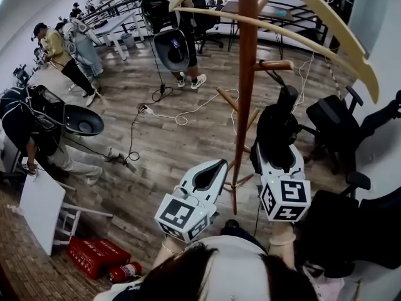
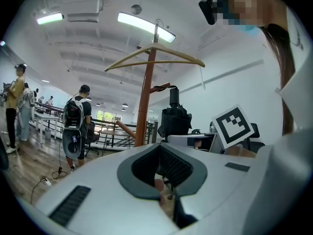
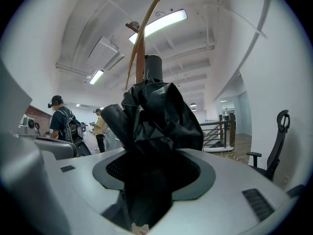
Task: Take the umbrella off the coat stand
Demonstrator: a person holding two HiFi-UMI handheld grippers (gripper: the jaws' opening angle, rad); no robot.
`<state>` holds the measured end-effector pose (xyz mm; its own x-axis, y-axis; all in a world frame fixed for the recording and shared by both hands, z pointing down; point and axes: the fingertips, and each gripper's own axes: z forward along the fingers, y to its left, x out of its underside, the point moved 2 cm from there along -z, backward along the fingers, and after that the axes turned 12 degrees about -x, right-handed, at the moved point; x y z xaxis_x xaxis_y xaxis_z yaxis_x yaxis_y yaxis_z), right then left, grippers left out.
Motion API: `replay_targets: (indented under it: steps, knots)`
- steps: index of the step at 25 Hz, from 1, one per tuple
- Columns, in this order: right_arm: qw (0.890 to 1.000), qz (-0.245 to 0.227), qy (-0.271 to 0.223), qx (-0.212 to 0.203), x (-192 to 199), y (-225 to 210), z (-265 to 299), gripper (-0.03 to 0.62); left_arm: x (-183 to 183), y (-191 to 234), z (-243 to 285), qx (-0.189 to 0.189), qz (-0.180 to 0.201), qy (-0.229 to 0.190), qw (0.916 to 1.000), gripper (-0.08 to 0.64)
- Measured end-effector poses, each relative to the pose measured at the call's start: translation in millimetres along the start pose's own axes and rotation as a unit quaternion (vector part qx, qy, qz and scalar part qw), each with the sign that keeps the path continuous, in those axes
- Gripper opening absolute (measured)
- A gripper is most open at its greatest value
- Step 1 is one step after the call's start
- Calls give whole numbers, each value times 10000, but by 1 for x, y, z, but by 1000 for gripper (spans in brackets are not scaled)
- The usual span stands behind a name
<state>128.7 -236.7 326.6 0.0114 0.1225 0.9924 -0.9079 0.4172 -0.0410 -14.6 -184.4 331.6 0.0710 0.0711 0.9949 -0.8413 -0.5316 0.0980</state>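
A brown wooden coat stand (image 1: 245, 74) rises right in front of me, with curved arms at its top. A black folded umbrella (image 1: 276, 129) hangs just right of the pole. Its strap runs up to a short peg (image 1: 274, 65). My right gripper (image 1: 279, 150) is shut on the umbrella's lower part, and the black fabric (image 3: 156, 121) fills the space between the jaws. My left gripper (image 1: 210, 174) stands open left of the pole with nothing between its jaws. From the left gripper view the umbrella (image 2: 174, 120) shows beside the pole (image 2: 144, 106).
Several people (image 1: 169, 17) with backpacks stand on the wooden floor at the back and left. Cables (image 1: 182, 115) trail across the floor. Black office chairs (image 1: 338, 130) crowd the right side. A white table (image 1: 41, 209), a red crate (image 1: 94, 256) and a fire extinguisher (image 1: 124, 272) sit at lower left.
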Motion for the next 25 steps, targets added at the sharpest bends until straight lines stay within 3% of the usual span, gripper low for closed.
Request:
replay_targets:
  steps: [25]
  knots:
    - [9988, -26, -292, 386, -20, -15, -23, 253, -8, -13, 1, 252, 69, -45, 9996, 9]
